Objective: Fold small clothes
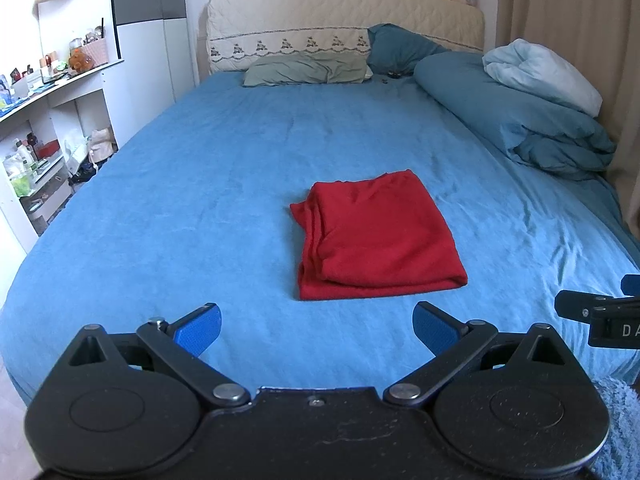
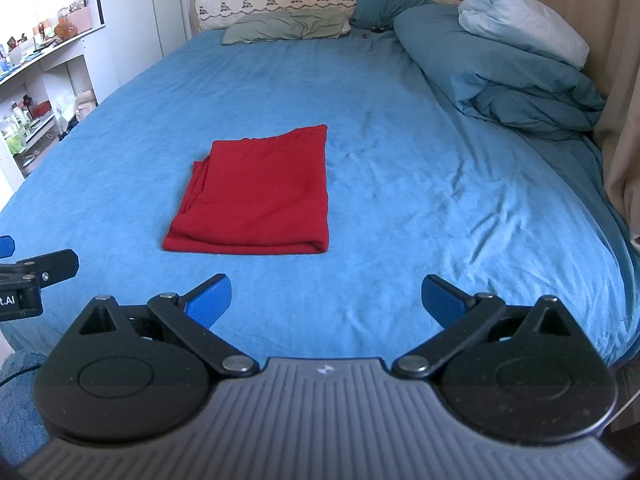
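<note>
- Nearest to you: your left gripper (image 1: 316, 330) at 6 o'clock in its own view, blue pads spread wide, holding nothing, above the blue bedsheet (image 1: 180, 200).
- Beside it: your right gripper (image 2: 326, 300), likewise spread wide and empty; each tool shows at the edge of the other's view, so the two sit near one another.
- Middle ground: the red garment (image 1: 376, 236), already folded to a compact rectangle, flat on the sheet at 12 o'clock of the left gripper and 11 o'clock of the right; layered edges show on its left side.
- Far field: pillows (image 1: 308, 69) and a piled duvet (image 1: 520, 116) at 1 to 2 o'clock, well apart from the garment.
- Risk, as judged: if you pinch only the top layer, the stack may splay open; if you close too deep, you may catch the sheet and drag it.
</note>
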Motion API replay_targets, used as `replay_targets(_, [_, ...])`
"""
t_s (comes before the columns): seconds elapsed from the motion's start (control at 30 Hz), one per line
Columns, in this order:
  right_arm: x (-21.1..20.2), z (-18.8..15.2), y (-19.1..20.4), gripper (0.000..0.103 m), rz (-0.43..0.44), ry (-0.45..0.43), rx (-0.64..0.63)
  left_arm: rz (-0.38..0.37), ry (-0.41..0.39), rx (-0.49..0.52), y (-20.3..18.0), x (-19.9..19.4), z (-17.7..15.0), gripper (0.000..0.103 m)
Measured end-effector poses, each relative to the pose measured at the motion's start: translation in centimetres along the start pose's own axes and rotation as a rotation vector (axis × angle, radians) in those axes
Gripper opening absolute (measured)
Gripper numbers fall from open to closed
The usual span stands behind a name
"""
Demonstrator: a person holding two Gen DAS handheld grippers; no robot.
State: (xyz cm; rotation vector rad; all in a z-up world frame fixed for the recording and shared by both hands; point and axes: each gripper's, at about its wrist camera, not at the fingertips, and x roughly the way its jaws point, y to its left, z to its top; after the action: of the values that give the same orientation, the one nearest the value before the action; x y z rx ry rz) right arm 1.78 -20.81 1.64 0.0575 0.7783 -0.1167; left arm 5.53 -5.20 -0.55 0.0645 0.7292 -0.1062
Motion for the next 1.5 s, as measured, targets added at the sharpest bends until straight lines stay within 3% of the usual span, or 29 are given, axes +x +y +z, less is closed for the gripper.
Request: replay_targets(1.5, [-0.09,-0.19,0.58,0.103,0.008,0.002,-0.012,0.011,-0.016,-0.024,0.05,-0.38,0.04,0.103])
